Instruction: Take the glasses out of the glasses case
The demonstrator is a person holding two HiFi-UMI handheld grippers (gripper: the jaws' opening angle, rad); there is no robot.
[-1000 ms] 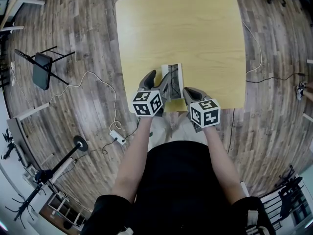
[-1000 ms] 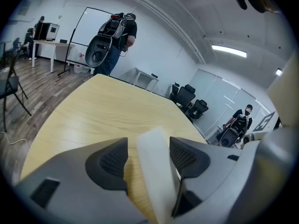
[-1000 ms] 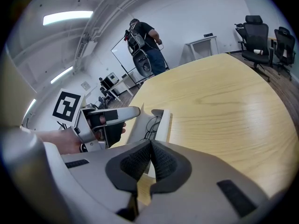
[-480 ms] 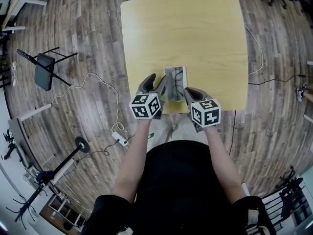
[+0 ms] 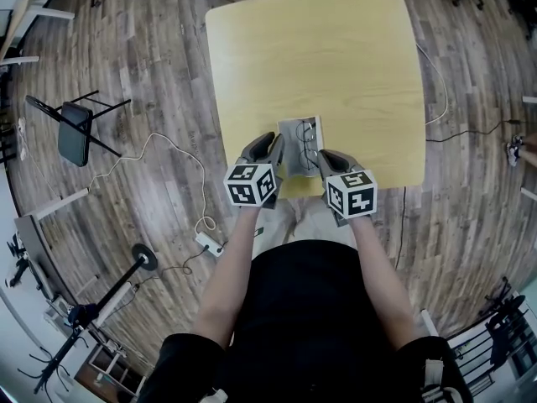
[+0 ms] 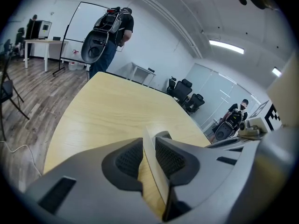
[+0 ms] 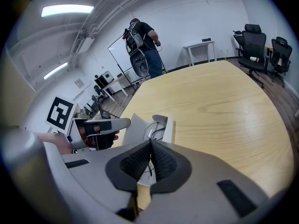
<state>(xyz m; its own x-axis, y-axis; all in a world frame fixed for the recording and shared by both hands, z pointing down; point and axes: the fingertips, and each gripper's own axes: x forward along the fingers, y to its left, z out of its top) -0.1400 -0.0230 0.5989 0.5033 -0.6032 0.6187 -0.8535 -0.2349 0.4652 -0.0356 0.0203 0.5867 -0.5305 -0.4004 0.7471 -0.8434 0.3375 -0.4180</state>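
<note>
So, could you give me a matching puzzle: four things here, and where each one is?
1 glasses case
2 glasses
3 left gripper
4 chair

A on the wooden floor
B inside the open case
C shut on the case's flap
D on the table, near its front edge

Pairs: 1-D, 2-B, 3-C, 4-A.
The left gripper's jaws have just been closing, the flap between them.

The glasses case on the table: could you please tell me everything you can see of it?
The glasses case is a pale grey, stiff-looking rectangular box, lying open on the yellow wooden table close to its near edge. Its thin flap stands up at the left, pinched between the pads of the left tool, whose jaws have just been closing. Thin wire-framed glasses lie inside. The right tool sits at its right side, jaws closed, apparently on a dark arm of the glasses.
</note>
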